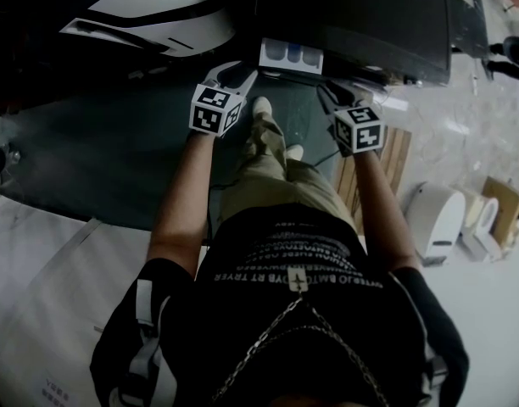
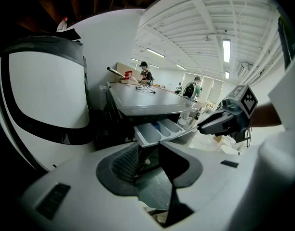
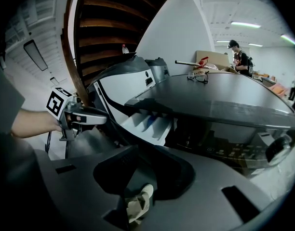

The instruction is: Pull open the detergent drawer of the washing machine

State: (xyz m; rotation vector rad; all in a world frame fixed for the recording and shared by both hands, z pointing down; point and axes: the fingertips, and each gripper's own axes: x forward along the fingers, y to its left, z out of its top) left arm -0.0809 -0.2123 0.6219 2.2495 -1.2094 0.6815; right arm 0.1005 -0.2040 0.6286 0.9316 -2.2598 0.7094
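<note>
The detergent drawer (image 1: 291,56) is out, sticking well forward from the front of the dark washing machine (image 1: 361,15), its white tray and blue compartments open to the head view. It sits at the machine's upper left corner.

The left gripper (image 1: 234,76) hovers just below and left of the drawer's front edge. In the left gripper view its jaws are released, a narrow gap between them with only floor showing through, and nothing gripped. The drawer (image 2: 159,130) lies right ahead of the left gripper (image 2: 148,150), just past the tips; whether they touch it, I cannot tell.

Over on the other side, the right gripper (image 1: 340,91) hangs near the machine's front, right of the drawer and clear of it. Its jaws stand apart too. The right gripper view shows the person's pale shoe (image 3: 140,201) through the gap of the right gripper (image 3: 138,165). The drawer (image 3: 150,121) shows beyond it, with the left gripper (image 3: 97,117) just to its left.

From the left gripper view, the right gripper (image 2: 212,125) points in toward the drawer from the right.
</note>
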